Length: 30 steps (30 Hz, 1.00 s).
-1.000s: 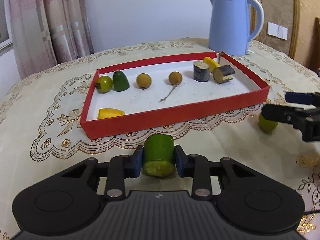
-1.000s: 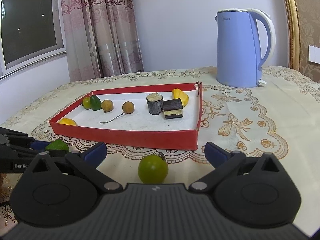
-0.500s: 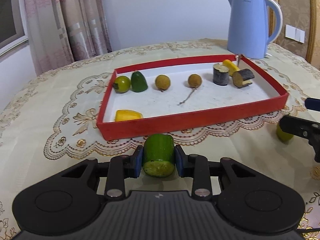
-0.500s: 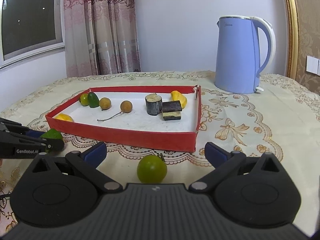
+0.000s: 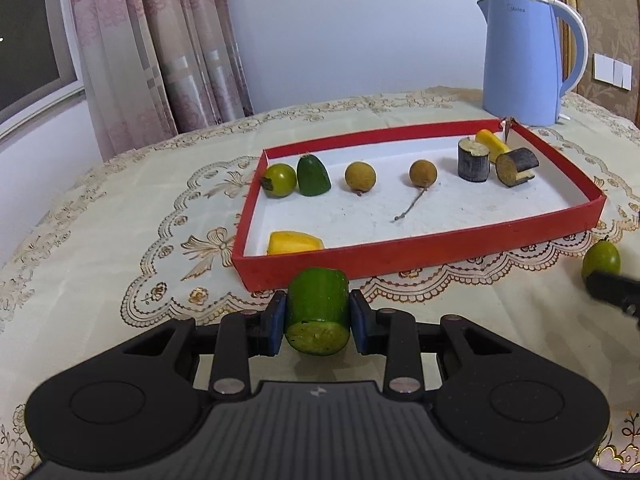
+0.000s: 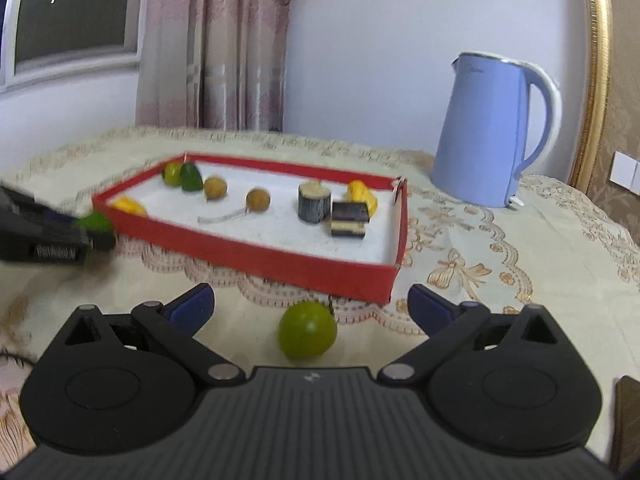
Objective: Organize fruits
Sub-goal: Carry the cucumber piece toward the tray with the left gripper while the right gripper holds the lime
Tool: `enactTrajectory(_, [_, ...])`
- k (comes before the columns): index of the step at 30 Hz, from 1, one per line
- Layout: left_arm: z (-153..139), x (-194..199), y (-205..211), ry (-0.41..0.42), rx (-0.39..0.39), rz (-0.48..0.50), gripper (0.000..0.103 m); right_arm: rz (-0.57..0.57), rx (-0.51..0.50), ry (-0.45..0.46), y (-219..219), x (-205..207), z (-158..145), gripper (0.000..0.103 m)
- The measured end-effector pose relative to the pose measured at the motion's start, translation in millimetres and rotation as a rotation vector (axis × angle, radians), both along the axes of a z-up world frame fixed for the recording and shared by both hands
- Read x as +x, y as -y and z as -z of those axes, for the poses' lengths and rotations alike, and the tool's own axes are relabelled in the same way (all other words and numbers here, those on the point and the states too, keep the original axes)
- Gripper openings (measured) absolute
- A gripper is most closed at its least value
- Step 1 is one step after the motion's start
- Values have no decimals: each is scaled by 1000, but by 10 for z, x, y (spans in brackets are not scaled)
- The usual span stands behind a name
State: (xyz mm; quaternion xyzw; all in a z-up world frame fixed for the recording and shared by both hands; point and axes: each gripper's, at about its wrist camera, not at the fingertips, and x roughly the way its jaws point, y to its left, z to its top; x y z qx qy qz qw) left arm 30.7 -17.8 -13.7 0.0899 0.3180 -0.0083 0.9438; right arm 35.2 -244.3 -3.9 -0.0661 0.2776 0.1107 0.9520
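The left gripper's (image 5: pixel 318 320) fingers (image 5: pixel 276 326) pinch a cut green fruit piece (image 5: pixel 318 312) from both sides, its pale cut face turned toward the camera, held just in front of the near wall of the red tray (image 5: pixel 420 260). The right gripper's (image 6: pixel 310 310) fingers (image 6: pixel 190 304) stand wide apart and have just been closing a little; a round green fruit (image 6: pixel 307 330) rests on the desk (image 6: pixel 520 280) between them, touched by neither pad. From the left wrist view this same round fruit shows at the far right, just behind a dark fingertip of the right gripper.

The tray sits on a cream lace-patterned cloth and has a white floor. Along its far side, from the left: a small green round fruit (image 5: pixel 279 180) touching a dark green cut piece (image 5: pixel 313 176), then two brown round fruits (image 5: pixel 360 176), well apart from each other, the second with a thin twig trailing toward the near wall. Farther right stand a dark-skinned cylinder piece (image 5: pixel 473 163) and a second dark piece lying on its side (image 5: pixel 516 166), with a yellow piece (image 5: pixel 490 142) behind them near the far corner. Another yellow piece (image 5: pixel 295 242) lies alone in the near left corner of the tray.

Behind the tray, a blue electric kettle (image 5: pixel 524 60) stands on the desk. Pink patterned curtains (image 5: pixel 160 60) hang beside a window at the left. The right wrist view is somewhat blurred.
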Motion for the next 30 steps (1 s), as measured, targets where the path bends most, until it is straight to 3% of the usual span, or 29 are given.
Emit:
enactTrajectory(9, [-37, -36, 22, 19, 6, 8, 32, -23, 8, -57, 13, 82, 30, 78])
enactTrajectory(15, [-54, -49, 30, 23, 7, 15, 32, -33, 13, -128, 17, 197, 99, 48])
enactTrajectory(16, [-57, -48, 31, 24, 7, 15, 32, -31, 11, -133, 16, 201, 111, 37])
enactTrajectory(17, [-60, -46, 30, 24, 6, 15, 32, -27, 6, -131, 13, 198, 113, 33])
enactTrajectory(30, [-102, -20, 10, 24, -3, 9, 32, -43, 12, -97, -19, 94, 61, 33])
